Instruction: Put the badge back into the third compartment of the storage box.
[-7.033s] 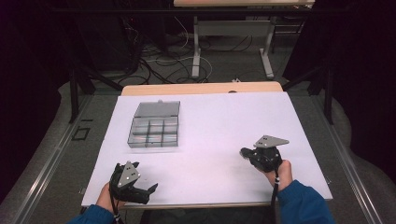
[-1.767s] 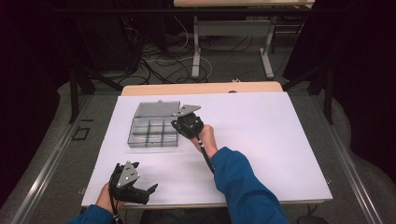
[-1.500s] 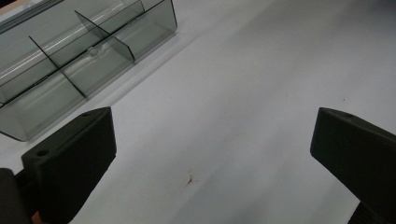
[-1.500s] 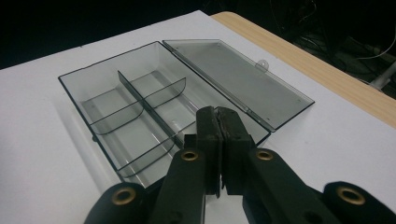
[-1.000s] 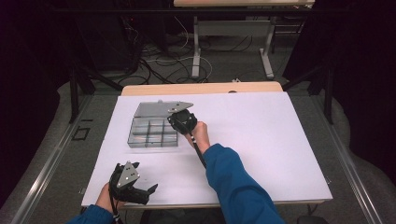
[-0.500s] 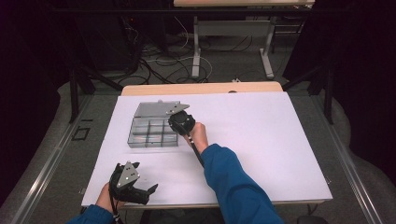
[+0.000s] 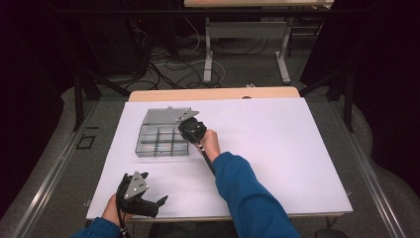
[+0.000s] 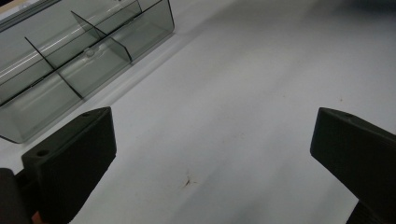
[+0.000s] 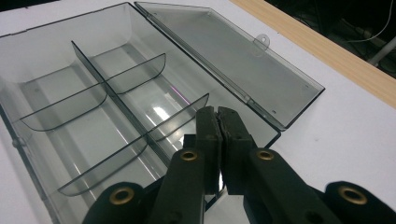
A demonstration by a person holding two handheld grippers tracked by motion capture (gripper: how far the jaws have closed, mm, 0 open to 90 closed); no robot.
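Smoky plastic box (image 9: 93, 107) lies open just beyond the right claw (image 9: 218, 116), closed, empty.

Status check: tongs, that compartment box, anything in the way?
Right tongs shut, over open compartment box. Left tongs open, idle on the table. Compartments empty, nothing in the way.

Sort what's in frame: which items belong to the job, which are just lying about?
In the job:
- clear compartment box, lid open flat behind it
- right gripper, fingers shut over the box's near edge; whether they pinch the wall is unclear
- left gripper, fingers open, resting at the table's near edge

Lying about:
- white table cover
- cables on the floor
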